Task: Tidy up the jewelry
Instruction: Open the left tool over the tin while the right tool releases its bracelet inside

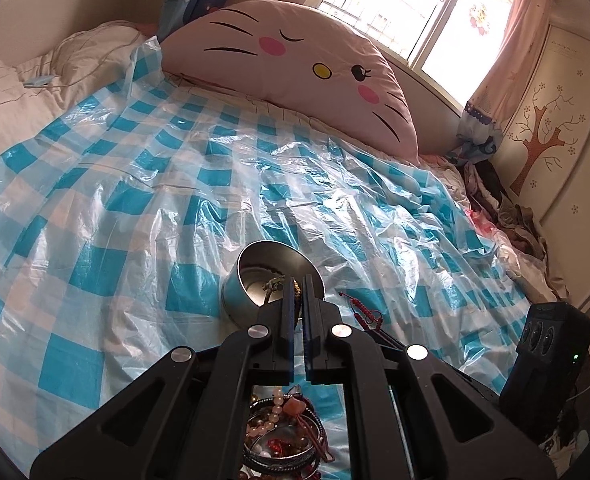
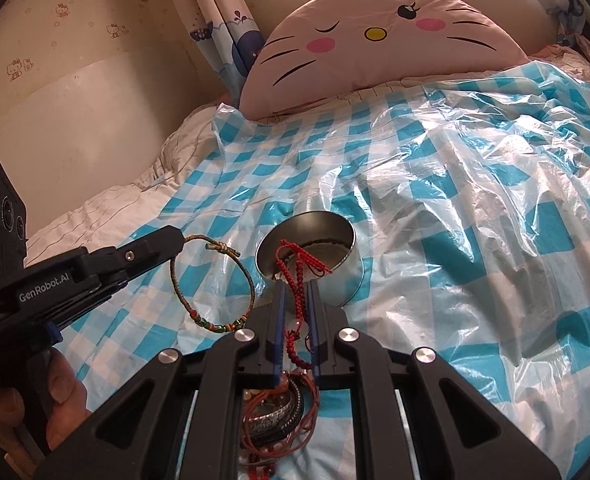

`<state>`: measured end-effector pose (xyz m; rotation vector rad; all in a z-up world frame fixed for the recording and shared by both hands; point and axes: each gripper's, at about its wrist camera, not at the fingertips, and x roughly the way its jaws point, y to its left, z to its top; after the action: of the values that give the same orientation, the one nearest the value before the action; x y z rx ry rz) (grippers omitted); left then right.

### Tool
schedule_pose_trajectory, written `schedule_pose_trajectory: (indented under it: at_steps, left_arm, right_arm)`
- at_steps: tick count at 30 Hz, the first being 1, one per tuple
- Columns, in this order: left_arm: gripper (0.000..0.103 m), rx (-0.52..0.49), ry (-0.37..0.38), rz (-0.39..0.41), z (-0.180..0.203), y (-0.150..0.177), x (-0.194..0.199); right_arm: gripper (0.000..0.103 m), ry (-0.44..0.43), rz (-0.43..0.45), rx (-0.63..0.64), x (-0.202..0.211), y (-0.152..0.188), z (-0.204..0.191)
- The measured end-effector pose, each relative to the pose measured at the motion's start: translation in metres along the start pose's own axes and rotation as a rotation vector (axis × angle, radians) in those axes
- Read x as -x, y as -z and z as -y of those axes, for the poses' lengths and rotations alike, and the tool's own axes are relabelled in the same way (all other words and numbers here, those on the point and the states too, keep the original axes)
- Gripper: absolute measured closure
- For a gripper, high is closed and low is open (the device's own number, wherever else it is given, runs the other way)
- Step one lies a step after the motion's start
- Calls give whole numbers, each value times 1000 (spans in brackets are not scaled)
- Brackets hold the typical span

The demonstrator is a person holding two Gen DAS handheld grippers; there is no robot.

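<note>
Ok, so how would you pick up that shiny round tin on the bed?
Probably by its thin wall, with one finger inside and one outside, coming down from above at the right-hand rim. The tin sits open and a bit tilted. That part of the rim is bare, away from the dangling red cord.

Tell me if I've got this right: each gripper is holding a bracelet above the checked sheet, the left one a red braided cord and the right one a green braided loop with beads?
Not quite: the colours are swapped. In the right wrist view, the left gripper holds the green braided loop, and the right gripper holds the red braided cord, both above the checked sheet.
</note>
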<state>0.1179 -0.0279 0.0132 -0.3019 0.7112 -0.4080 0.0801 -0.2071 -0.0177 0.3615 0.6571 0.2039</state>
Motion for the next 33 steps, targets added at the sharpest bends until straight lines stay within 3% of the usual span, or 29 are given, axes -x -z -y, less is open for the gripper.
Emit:
schedule_pose_trajectory:
  at_steps: [12, 19, 20, 22, 23, 25, 27, 33]
  left_arm:
    - [99, -1, 6, 17, 3, -28, -49]
    - [99, 5, -18, -30, -5, -26, -84]
    - [99, 8, -27, -48, -8, -24, -90]
    - [99, 13, -53, -70, -12, -21, -97]
    - [98, 10, -62, -73, -13, -21, -97]
    - [88, 5, -82, -56, -14, -21, -93]
    - [66, 7, -103, -33, -16, -21, -88]
    - [44, -40, -203, 25, -12, -18, -70]
  right_arm:
    - [92, 13, 4, 39, -61, -44, 4]
    - [92, 33, -48, 88, -100, -42, 4]
    - [87, 39, -65, 93, -106, -41, 4]
    - [45, 52, -90, 86, -112, -38, 8]
    - [45, 50, -80, 81, -111, -38, 9]
    - [44, 54, -69, 84, -107, -37, 9]
    - [44, 59, -60, 84, -103, -37, 9]
    - [35, 93, -46, 76, -86, -32, 11]
